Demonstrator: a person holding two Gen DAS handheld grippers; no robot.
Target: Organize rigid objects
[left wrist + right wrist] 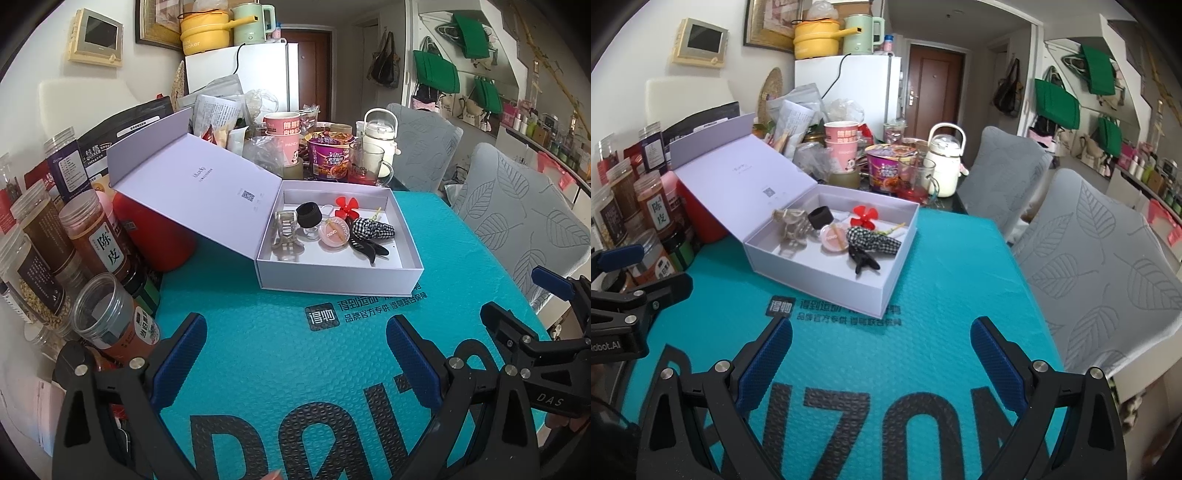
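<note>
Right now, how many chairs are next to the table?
2. The near chair sits beside the teal mat's right edge; the far chair stands behind it, by the white kettle. Others may be hidden.

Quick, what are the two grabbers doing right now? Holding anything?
Left gripper: open, holding nothing, over the teal mat.
Right gripper: open, holding nothing, over the same mat.

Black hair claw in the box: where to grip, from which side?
Probably from above with the right gripper, which is open. The black claw lies flat on the box floor, partly under the checked scrunchie. Pinch across its narrow body at the near, exposed end, fingers clear of the scrunchie.
</note>
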